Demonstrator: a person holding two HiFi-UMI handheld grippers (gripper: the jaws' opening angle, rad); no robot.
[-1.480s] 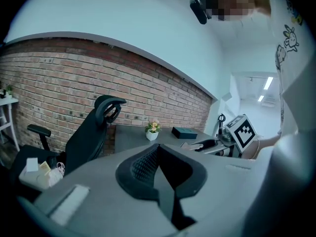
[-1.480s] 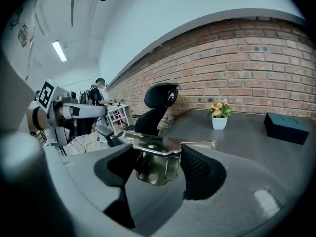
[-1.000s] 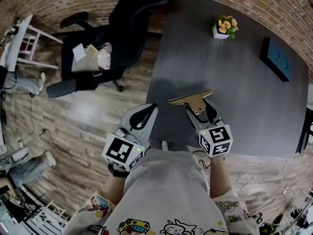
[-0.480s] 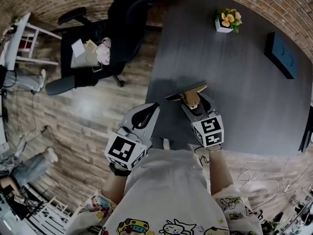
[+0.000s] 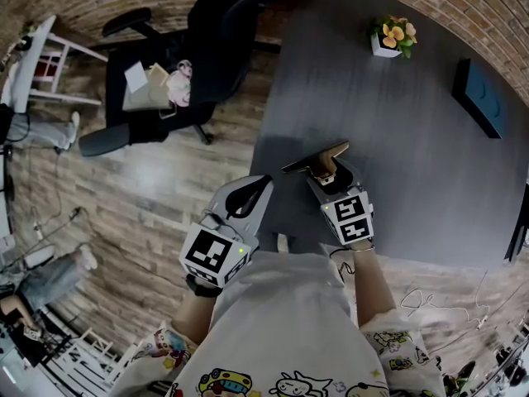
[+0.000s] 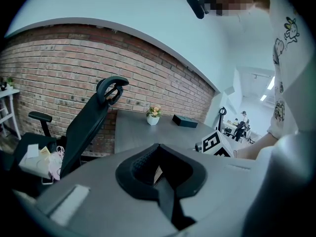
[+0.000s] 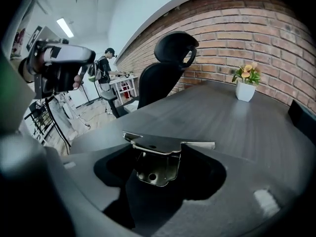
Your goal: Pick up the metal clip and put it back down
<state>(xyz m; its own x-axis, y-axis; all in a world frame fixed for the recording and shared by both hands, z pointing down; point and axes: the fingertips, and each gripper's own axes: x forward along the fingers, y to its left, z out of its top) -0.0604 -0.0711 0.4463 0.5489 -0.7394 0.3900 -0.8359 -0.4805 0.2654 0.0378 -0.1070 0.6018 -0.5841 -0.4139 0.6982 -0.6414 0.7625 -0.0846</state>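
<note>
Two tools show in the head view, the right hand-held gripper (image 5: 325, 174) gripping the metal clip (image 5: 317, 155) over the counter (image 5: 413, 139); left gripper view: the left hand-held gripper (image 6: 159, 169) closed, empty; right gripper view: the clip's long edge crosswise ahead of wide-spread jaws.

Dark grey wood-grain bench (image 5: 413, 164) against a red brick wall (image 6: 49, 68). At the bench's far edge, a small white pot of orange and yellow flowers (image 5: 392, 38); at the bench's right edge, a flat dark box (image 5: 479, 98). Left of the bench, a black high-backed office chair (image 5: 223, 31) on a brown plank floor (image 5: 140, 197), a white rack (image 5: 41, 64) farther left.
</note>
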